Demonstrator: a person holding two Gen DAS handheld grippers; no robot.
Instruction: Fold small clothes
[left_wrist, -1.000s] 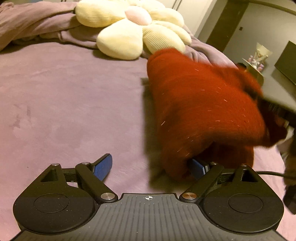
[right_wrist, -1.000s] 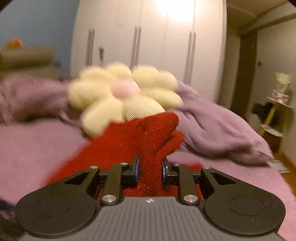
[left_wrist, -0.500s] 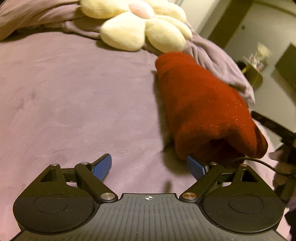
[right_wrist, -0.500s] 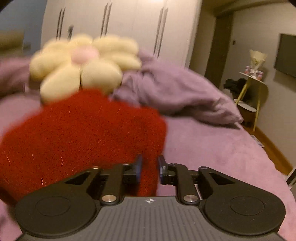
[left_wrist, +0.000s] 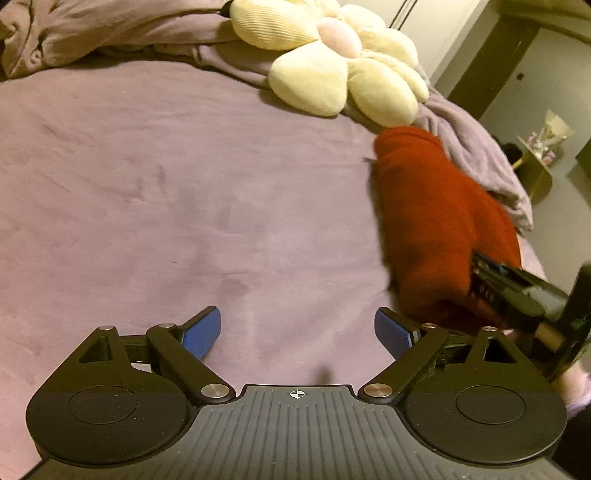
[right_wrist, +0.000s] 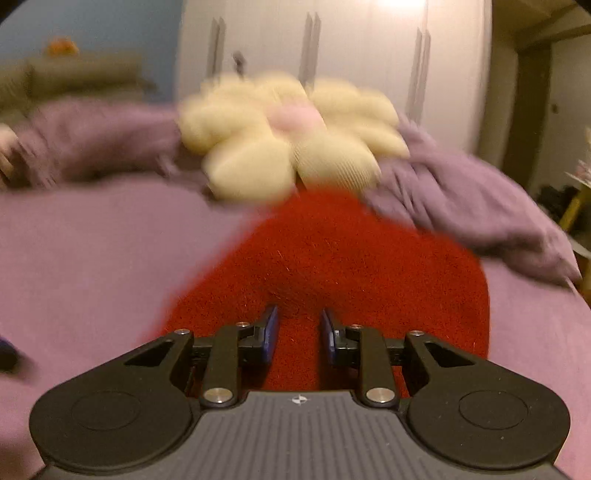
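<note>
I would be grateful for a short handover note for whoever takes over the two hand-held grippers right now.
Left hand-held gripper: open, empty, over bare purple bed cover, apart from the garment.
Right hand-held gripper: jaws narrow, having just closed a little, with the near edge of the red knit garment between them.
Garment: lies folded over on the bed, its far end close to the flower cushion.
Done: at least one fold.
Left: release, check the edges, and tidy or fold again if needed.
</note>
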